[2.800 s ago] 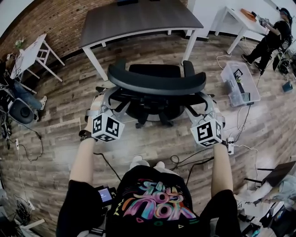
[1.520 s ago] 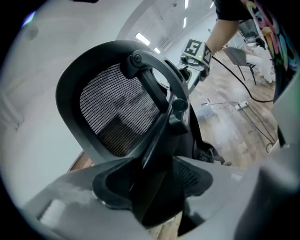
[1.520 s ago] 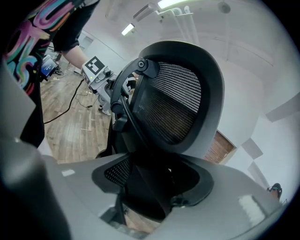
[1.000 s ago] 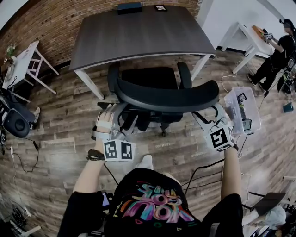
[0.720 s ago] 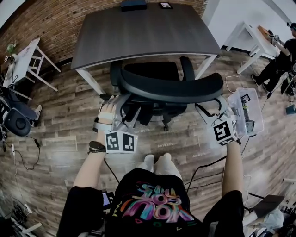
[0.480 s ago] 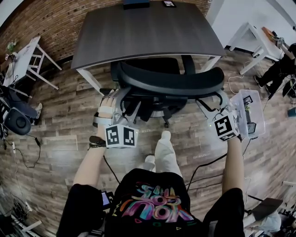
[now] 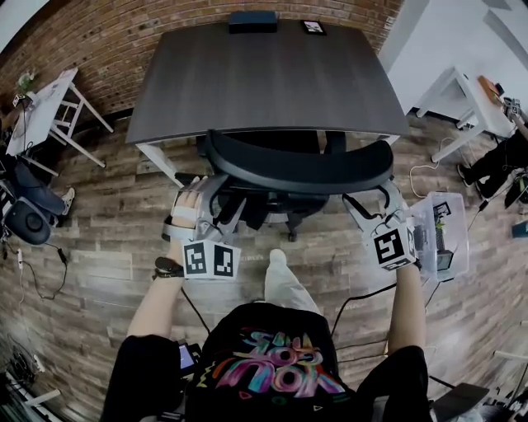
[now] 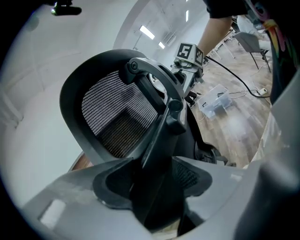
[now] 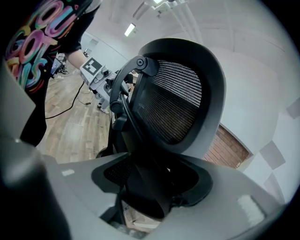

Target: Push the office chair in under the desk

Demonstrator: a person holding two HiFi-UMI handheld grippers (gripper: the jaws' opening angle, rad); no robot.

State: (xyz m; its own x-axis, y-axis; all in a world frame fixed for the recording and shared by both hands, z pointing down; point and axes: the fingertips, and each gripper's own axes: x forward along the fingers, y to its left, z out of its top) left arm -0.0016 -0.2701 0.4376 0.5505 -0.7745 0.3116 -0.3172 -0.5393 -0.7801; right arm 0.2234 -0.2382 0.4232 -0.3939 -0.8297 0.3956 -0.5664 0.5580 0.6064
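The black office chair (image 7: 301, 169) stands at the front edge of the dark grey desk (image 7: 264, 74), its seat and armrests partly hidden beneath the top. My left gripper (image 7: 216, 202) grips the left strut of the chair's back frame, and my right gripper (image 7: 363, 206) grips the right strut. In the left gripper view, the left gripper (image 8: 154, 187) has a black strut filling the gap between its jaws, below the mesh back (image 8: 117, 117). The right gripper (image 9: 154, 187) likewise holds a strut under the mesh back (image 9: 173, 103).
A clear plastic box (image 7: 441, 235) sits on the wood floor just right of my right gripper. White tables stand at left (image 7: 37, 111) and right (image 7: 470, 91). A black box (image 7: 253, 21) lies on the desk's far edge. My leg (image 7: 285, 284) is stepping forward.
The chair has rolled forward with both grippers on it; its seat has gone under the desk top. I have stepped closer to the desk.
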